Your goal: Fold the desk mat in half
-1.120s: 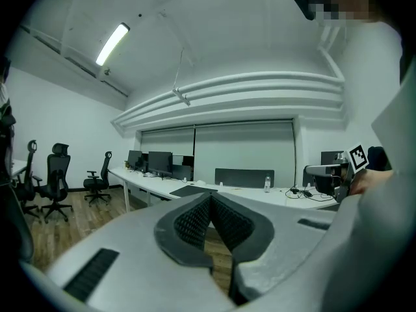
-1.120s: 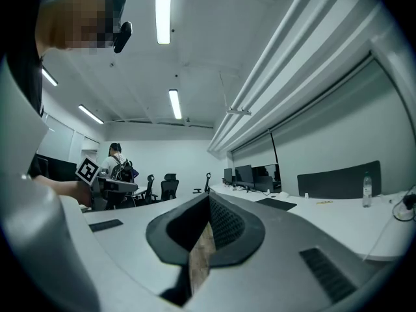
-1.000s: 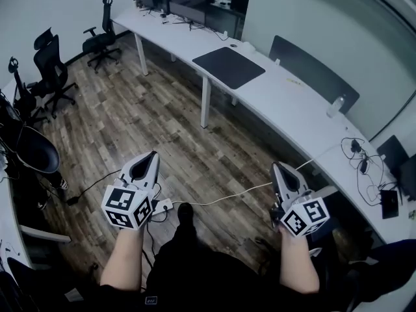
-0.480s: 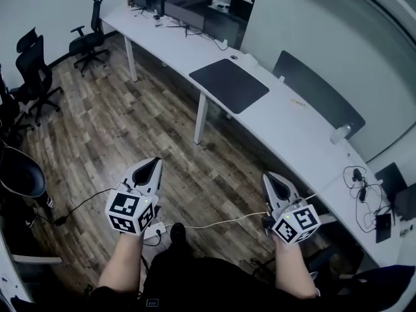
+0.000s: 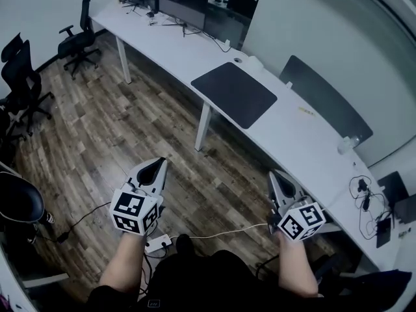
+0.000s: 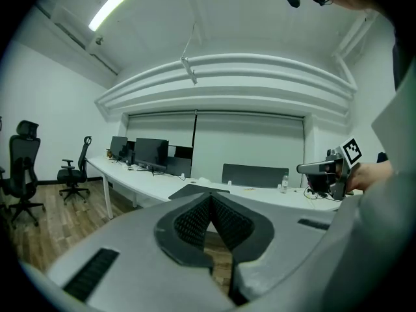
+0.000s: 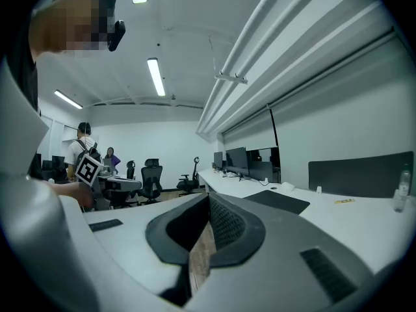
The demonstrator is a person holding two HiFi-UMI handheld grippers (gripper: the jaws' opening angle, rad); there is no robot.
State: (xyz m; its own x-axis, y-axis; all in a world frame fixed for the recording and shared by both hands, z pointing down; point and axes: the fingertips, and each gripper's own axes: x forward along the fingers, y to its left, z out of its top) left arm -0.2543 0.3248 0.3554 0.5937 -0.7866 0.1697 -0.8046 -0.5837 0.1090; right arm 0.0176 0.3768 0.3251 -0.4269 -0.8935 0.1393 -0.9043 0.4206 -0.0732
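Dark rectangular desk mat [image 5: 234, 93], flat and unfolded on the long white desk [image 5: 292, 135], near its front edge

One desk mat [image 5: 234, 94]. Two grippers: left gripper [image 5: 158, 165], right gripper [image 5: 277, 175]. One long desk [image 5: 305, 142].

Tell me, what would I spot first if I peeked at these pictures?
Probably the left gripper and right gripper, both shut and empty, held out over the wooden floor. Then the dark desk mat, lying flat and unfolded on the long white desk ahead.
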